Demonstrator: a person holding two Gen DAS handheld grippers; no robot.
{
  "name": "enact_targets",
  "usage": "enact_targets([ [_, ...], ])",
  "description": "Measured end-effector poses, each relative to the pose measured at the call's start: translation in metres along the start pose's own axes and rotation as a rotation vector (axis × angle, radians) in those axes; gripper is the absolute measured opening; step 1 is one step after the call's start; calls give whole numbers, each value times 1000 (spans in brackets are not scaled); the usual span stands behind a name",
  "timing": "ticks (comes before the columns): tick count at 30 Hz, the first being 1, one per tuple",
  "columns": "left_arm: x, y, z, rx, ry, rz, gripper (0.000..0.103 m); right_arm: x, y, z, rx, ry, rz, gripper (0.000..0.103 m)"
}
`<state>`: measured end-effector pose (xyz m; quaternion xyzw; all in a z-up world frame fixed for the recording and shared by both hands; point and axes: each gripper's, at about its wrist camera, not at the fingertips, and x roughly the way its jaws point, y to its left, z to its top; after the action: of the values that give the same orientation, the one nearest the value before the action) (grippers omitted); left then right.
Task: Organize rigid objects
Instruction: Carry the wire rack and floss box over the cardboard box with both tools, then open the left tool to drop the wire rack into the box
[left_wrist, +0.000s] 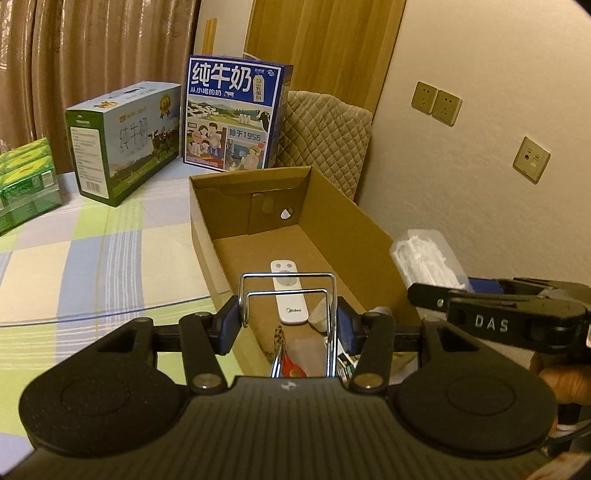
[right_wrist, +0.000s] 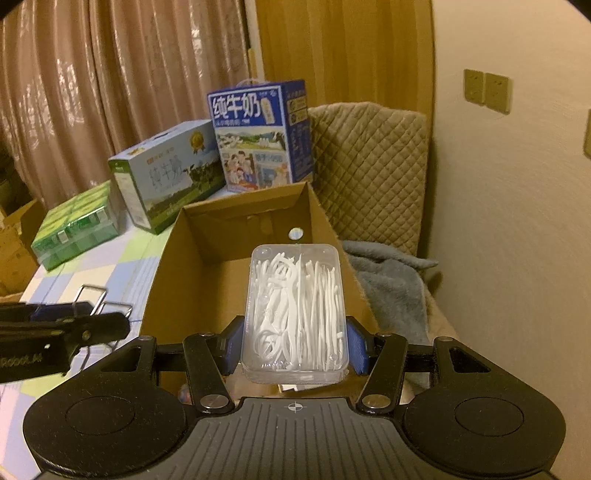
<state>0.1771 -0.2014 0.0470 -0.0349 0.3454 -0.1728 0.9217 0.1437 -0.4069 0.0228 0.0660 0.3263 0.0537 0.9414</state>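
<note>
An open cardboard box (left_wrist: 334, 206) (right_wrist: 166, 280) lies on the checked tablecloth. Over its near end my left gripper (left_wrist: 288, 322) is shut on a chrome wire frame (left_wrist: 288, 275), its blue pads pressing the frame's two sides. Below it, inside the box, lie a white remote (left_wrist: 285, 271) and red-handled scissors (left_wrist: 292, 366). My right gripper (right_wrist: 295, 345) is shut on a clear plastic case of white floss picks (right_wrist: 297, 306), held above the box's right half. The left wrist view shows that case (left_wrist: 424, 254) at the right; the right wrist view shows the left gripper (right_wrist: 79, 325) with the frame (right_wrist: 92, 293) at the left.
Behind the cardboard box stand a blue milk carton (left_wrist: 231, 118) and a green-and-white milk carton (left_wrist: 125, 144); green packs (left_wrist: 26, 181) sit at the far left. A quilted chair back (right_wrist: 373, 166) and a grey blanket (right_wrist: 391, 280) are right of the box, against a wall with sockets (left_wrist: 437, 101).
</note>
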Motion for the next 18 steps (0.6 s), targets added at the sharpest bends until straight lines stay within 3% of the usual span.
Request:
enact_targets([
  [18,57,-6,9,23,83,-20,47,42,-15,3,-4,74,5,53],
])
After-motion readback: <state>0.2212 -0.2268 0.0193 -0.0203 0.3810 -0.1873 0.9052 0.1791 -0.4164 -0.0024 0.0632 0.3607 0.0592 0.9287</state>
